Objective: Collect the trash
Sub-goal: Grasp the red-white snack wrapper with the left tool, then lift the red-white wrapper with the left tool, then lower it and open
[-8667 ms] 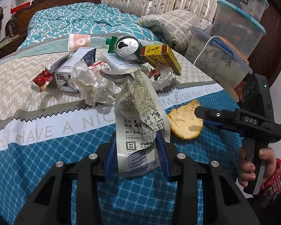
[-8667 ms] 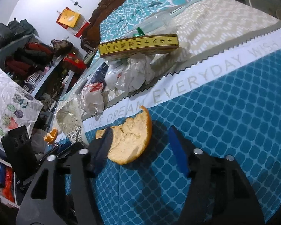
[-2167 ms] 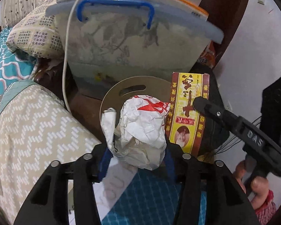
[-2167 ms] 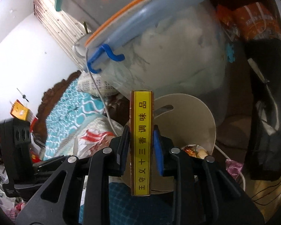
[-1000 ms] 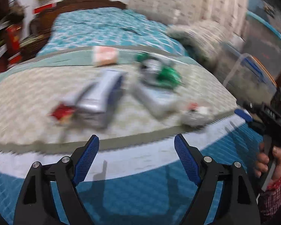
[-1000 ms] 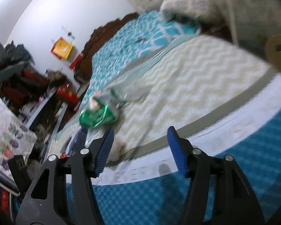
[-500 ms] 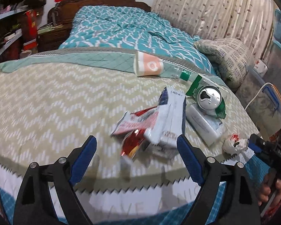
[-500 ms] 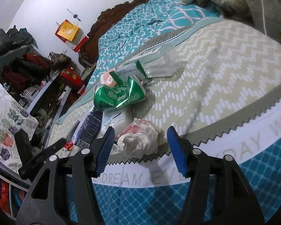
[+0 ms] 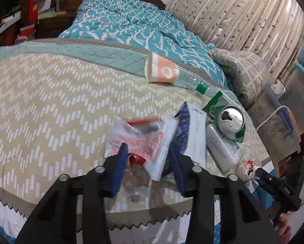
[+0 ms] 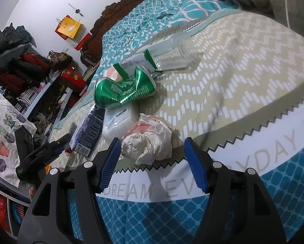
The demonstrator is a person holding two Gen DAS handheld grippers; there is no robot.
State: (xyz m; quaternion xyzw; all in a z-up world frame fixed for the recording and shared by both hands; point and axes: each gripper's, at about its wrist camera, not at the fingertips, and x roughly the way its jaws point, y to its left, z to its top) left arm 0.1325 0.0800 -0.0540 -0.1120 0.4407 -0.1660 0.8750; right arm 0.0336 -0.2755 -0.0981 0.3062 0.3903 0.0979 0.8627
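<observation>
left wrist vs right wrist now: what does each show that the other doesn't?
Left wrist only: the red-and-white wrapper between the left gripper's fingers, the curtain, and the can's open top.
Right wrist only: the crumpled paper filling the open right gripper, and the cluttered shelves.
Both: can, blue carton, clear bottle, bedspread.

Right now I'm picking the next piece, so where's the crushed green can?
In the right wrist view the green can lies on the bedspread, just behind the crumpled white wrapper and left of the clear bottle.
</observation>
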